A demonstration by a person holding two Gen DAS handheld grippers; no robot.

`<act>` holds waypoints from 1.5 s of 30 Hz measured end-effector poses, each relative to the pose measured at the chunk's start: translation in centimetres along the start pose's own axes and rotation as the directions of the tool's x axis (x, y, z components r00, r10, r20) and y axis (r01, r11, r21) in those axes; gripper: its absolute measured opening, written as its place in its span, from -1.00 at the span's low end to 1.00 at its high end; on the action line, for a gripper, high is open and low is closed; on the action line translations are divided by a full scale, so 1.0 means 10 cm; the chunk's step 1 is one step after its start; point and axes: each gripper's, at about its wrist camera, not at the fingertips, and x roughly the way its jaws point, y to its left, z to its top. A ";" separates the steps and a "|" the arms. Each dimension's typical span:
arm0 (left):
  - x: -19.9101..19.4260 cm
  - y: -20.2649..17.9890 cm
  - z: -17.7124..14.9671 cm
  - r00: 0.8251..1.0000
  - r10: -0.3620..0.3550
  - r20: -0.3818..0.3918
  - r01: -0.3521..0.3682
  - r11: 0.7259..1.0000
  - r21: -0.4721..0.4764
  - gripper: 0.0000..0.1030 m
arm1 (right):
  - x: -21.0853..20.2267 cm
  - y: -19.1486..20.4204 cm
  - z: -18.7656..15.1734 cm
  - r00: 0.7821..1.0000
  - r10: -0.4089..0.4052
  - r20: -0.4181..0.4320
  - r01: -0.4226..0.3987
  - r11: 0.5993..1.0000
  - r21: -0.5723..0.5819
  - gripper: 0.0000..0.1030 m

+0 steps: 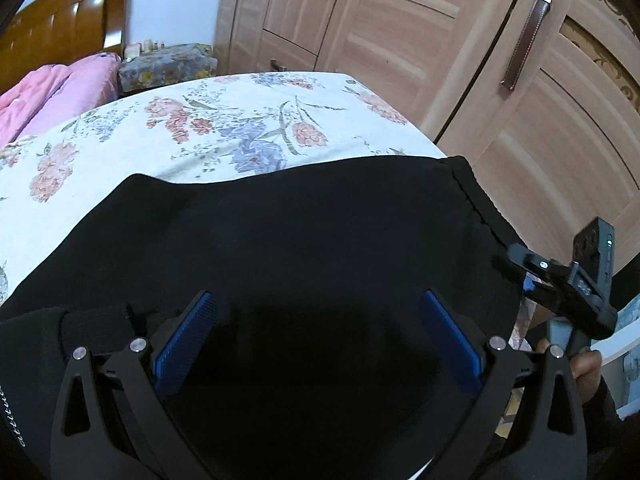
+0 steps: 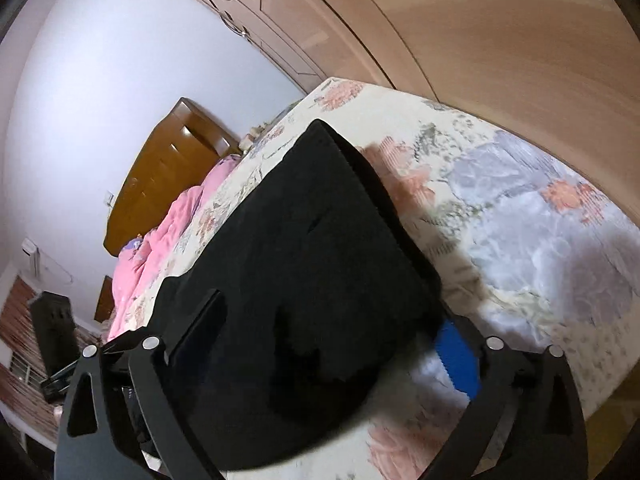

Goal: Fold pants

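Black pants (image 1: 300, 220) lie folded into a broad flat block on the floral bed sheet (image 1: 200, 128). My left gripper (image 1: 318, 296) hovers over their near part, open, with both blue pads (image 1: 184, 344) wide apart and nothing pinched. At the pants' right edge sits my right gripper (image 1: 516, 264), with a hand (image 1: 584, 364) behind it. In the tilted right wrist view the pants (image 2: 320, 220) stretch away from the camera. There my right gripper (image 2: 332, 308) stands open, a corner of the cloth lying loose between its fingers and one blue pad (image 2: 456, 352) showing beside the fabric.
Wooden wardrobe doors (image 1: 440, 60) stand close behind the bed's far corner. A pink quilt (image 1: 52, 92) and a brown headboard (image 1: 68, 28) are at the left, with a cloth-covered nightstand (image 1: 168, 64) between. The sheet (image 2: 520, 220) shows bare past the pants.
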 end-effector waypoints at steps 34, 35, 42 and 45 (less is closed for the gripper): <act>0.86 -1.17 1.11 0.832 -0.073 -0.550 0.166 0.979 0.122 -0.56 | -0.19 1.17 -0.88 0.987 -0.106 0.123 0.162 0.706 -0.690 0.82; 0.72 -1.13 1.15 0.844 -0.098 -0.527 0.177 0.979 0.101 -0.56 | -0.16 1.13 -0.87 0.992 -0.100 0.083 0.130 0.734 -0.666 0.82; -0.63 -0.59 1.30 0.922 -0.239 -0.304 0.242 0.970 -0.027 -0.56 | 0.23 1.65 -1.18 0.996 0.028 -0.080 -0.076 0.709 -0.701 0.82; -1.33 0.00 1.10 0.948 -0.272 -0.162 0.255 0.960 -0.116 -0.56 | 0.39 1.90 -1.42 0.998 -0.054 -0.040 0.001 0.603 -0.798 0.81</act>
